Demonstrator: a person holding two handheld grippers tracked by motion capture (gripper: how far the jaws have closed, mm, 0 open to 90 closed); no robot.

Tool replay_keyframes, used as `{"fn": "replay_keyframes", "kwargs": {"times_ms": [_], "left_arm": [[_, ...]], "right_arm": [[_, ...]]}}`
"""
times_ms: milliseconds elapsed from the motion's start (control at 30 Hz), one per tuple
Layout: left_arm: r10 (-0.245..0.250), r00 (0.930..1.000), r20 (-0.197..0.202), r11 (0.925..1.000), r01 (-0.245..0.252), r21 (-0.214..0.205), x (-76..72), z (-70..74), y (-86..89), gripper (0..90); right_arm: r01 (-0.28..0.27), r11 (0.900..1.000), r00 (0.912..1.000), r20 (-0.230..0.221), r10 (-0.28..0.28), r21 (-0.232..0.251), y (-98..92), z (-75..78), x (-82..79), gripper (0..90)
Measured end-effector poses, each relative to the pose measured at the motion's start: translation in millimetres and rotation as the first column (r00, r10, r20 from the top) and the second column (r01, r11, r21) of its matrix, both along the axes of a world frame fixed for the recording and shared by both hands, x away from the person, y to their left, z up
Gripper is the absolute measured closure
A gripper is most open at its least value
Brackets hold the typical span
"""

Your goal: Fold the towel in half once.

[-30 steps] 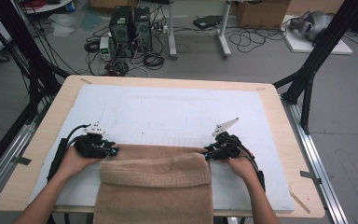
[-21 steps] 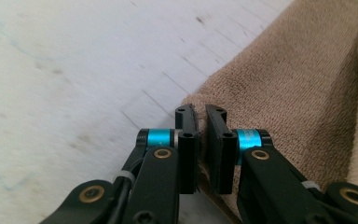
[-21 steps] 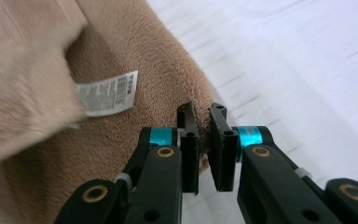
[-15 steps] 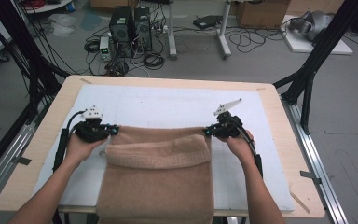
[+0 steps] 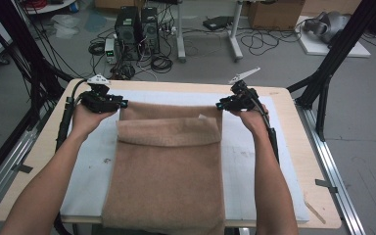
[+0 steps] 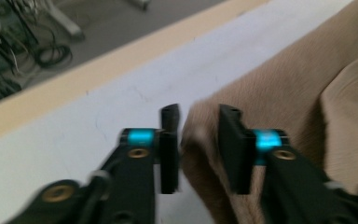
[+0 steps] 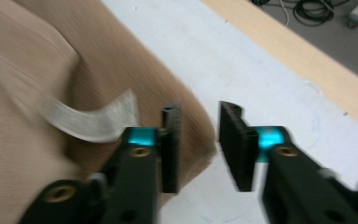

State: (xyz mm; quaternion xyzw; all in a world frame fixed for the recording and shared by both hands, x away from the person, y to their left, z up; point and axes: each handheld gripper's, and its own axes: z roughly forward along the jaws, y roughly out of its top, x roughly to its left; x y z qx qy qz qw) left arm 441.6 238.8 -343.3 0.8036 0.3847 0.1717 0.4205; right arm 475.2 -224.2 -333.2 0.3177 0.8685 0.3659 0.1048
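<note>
The towel (image 5: 169, 166) is brown and soft, and it lies down the middle of the white mat (image 5: 88, 171), with its near end hanging over the table (image 5: 44, 161) edge by me. Its far part is folded, so a top flap lies over a bit of towel that peeks out behind it. I think it is light and floppy. It will bend and sag anywhere I do not hold it, so it needs two holds at once, one at each far corner. It is not slippery and it cannot break. A small white tag (image 7: 91, 119) sticks out near the right far corner. My left gripper (image 5: 120, 104) is at the left far corner. In the left gripper view its jaws have just been opening, and the corner of the towel sits in the gap, close to one pad, but the pads are not squeezing it. My right gripper (image 5: 221, 105) is at the right far corner. Its jaws have just been opening too, and in the right gripper view the towel edge is beside one pad while the gap shows mostly bare mat. So both sets of fingers are spread and pinching nothing. Past the table I see the grey floor (image 5: 274, 58) with black cables (image 5: 156, 61) and a computer box (image 5: 127, 29).
</note>
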Motion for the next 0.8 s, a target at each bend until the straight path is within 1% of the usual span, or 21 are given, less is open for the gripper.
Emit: {"fn": "replay_keyframes", "kwargs": {"times_ms": [33,67,100,133,167,233,300,333,367,400,433,467,500,533,567,600,633,700,733,767,800], "left_arm": [[-0.011,0.9999,0.003,0.9999,0.011,-0.008,-2.9,-4.7,1.9,64.2],[-0.011,0.9999,-0.004,0.9999,0.011,-0.012,-5.6,-9.2,3.4,63.6],[-0.014,0.9998,-0.011,0.9997,0.013,-0.021,-8.4,-13.8,4.9,62.6],[-0.021,0.9996,-0.016,0.9993,0.021,-0.03,-11.7,-18.3,5.8,62.2],[-0.03,0.9993,-0.022,0.9992,0.029,-0.027,-14.6,-22.5,6.3,61.8],[-0.047,0.9982,-0.037,0.9977,0.046,-0.05,-20.5,-31.3,6.9,60.0],[-0.066,0.9961,-0.058,0.9965,0.063,-0.055,-25.1,-39.3,6.1,58.7],[-0.074,0.9952,-0.064,0.9958,0.07,-0.059,-27.4,-43.1,5.8,57.5],[-0.083,0.9938,-0.074,0.9948,0.078,-0.065,-29.4,-46.9,5.0,56.7],[-0.097,0.9899,-0.103,0.9942,0.091,-0.056,-30.0,-50.4,3.1,55.6],[-0.113,0.9847,-0.133,0.9935,0.109,-0.033,-30.2,-53.4,0.5,53.0],[-0.124,0.9803,-0.154,0.9923,0.122,-0.018,-31.0,-56.3,-2.7,51.3],[-0.142,0.9754,-0.168,0.9897,0.143,-0.008,-31.4,-59.0,-5.0,50.8],[-0.146,0.9741,-0.173,0.9891,0.147,-0.006,-32.8,-61.7,-7.1,51.0],[-0.144,0.9749,-0.17,0.9894,0.145,-0.004,-34.1,-65.1,-8.3,52.0],[-0.147,0.9721,-0.183,0.9888,0.149,-0.006,-34.2,-68.8,-9.0,54.7],[-0.15,0.9685,-0.199,0.9882,0.153,0.001,-33.9,-72.2,-8.9,56.7],[-0.149,0.9664,-0.209,0.9879,0.155,0.009,-34.5,-78.3,-9.3,60.8],[-0.153,0.9642,-0.217,0.9877,0.157,0.002,-34.6,-80.8,-9.6,61.6],[-0.155,0.9631,-0.22,0.9868,0.162,0.011,-34.9,-82.4,-10.3,61.7],[-0.156,0.9647,-0.212,0.9868,0.162,0.011,-36.0,-83.6,-10.8,61.7]], "right_arm": [[-0.019,0.9998,0.9993,-0.031,0.019,0.002,2.2,-3.6,-1.9,62.8],[-0.036,0.9993,0.999,-0.027,0.036,-0.004,5.1,-6.9,-6.2,62.4],[-0.043,0.999,0.999,-0.008,0.043,-0.006,7.3,-10.1,-11.5,62.1],[-0.051,0.9987,0.9983,-0.027,0.052,0.005,8.6,-13.3,-14.8,60.1],[-0.058,0.9982,0.9978,-0.031,0.059,0.013,9.9,-17.2,-18.2,58.4],[-0.072,0.9971,0.9964,-0.043,0.073,0.026,12.1,-25.5,-25.4,55.2],[-0.082,0.9961,0.9948,-0.057,0.084,0.031,14.3,-34.1,-30.8,52.6],[-0.084,0.9962,0.9937,-0.072,0.086,0.023,15.8,-37.8,-32.5,49.2],[-0.09,0.9959,0.9908,-0.1,0.09,0.013,17.9,-41.4,-31.6,47.2],[-0.091,0.9959,0.9898,-0.111,0.089,-0.007,20.6,-44.3,-31.8,45.8],[-0.089,0.9952,0.9903,-0.11,0.085,-0.039,24.1,-46.4,-32.4,44.8],[-0.089,0.9946,0.9903,-0.112,0.082,-0.054,27.3,-48.5,-32.4,44.6],[-0.083,0.995,0.9906,-0.114,0.076,-0.057,30.1,-50.5,-31.8,44.6],[-0.082,0.9941,0.9909,-0.113,0.073,-0.072,32.1,-52.5,-31.0,45.2],[-0.075,0.9933,0.9911,-0.116,0.064,-0.088,34.2,-54.5,-30.4,45.9],[-0.071,0.9931,0.9907,-0.122,0.059,-0.094,35.2,-57.3,-29.1,48.6],[-0.076,0.9928,0.9899,-0.127,0.063,-0.093,35.2,-60.5,-27.7,50.9],[-0.054,0.9951,0.9936,-0.104,0.045,-0.083,32.9,-67.4,-28.7,53.2],[-0.038,0.9971,0.9925,-0.118,0.03,-0.065,30.4,-72.4,-28.1,52.5],[-0.032,0.9978,0.99,-0.139,0.024,-0.058,27.6,-78.1,-26.9,52.5],[-0.025,0.998,0.9888,-0.148,0.016,-0.058,25.4,-83.0,-27.1,52.5]]}}
